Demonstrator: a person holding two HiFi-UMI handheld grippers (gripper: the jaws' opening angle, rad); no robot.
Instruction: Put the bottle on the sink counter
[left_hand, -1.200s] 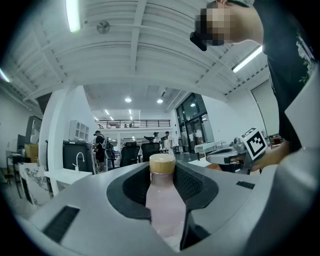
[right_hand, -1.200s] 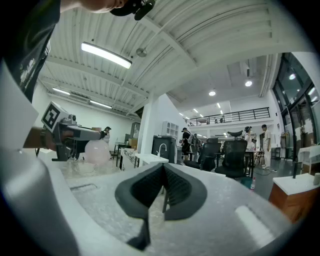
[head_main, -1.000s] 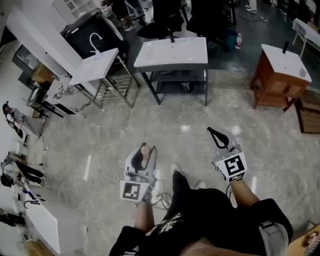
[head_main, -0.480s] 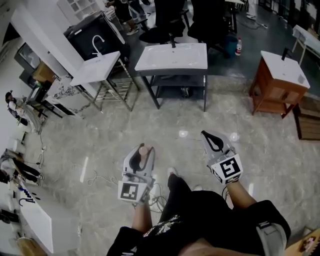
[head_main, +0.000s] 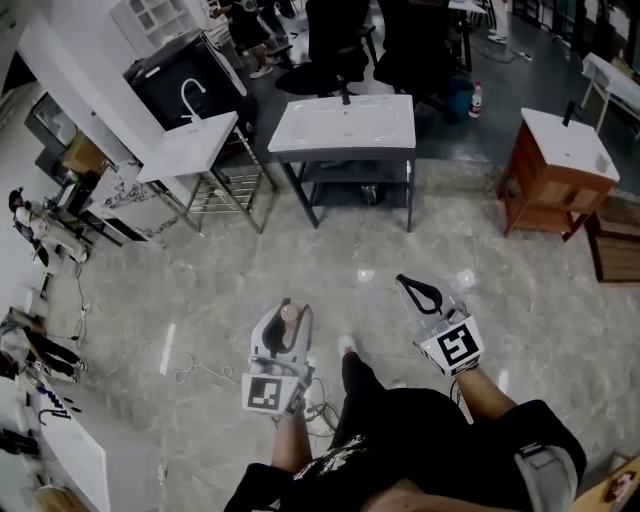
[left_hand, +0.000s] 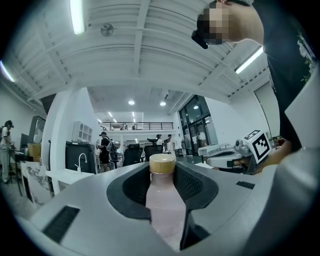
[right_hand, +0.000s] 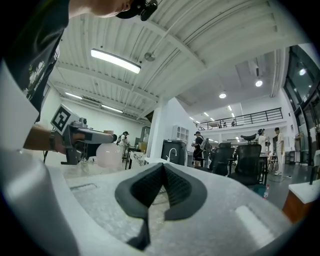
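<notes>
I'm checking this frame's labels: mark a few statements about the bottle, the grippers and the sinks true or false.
1. The left gripper is shut on a pale pink bottle with a tan cap. True.
2. The right gripper holds a second bottle. False: its fingers are closed together on nothing.
3. The bottle stands on the grey-framed sink counter. False: it is in the left gripper, over the floor, short of the counter.
4. A wooden sink cabinet stands to the right of that counter. True.
</notes>
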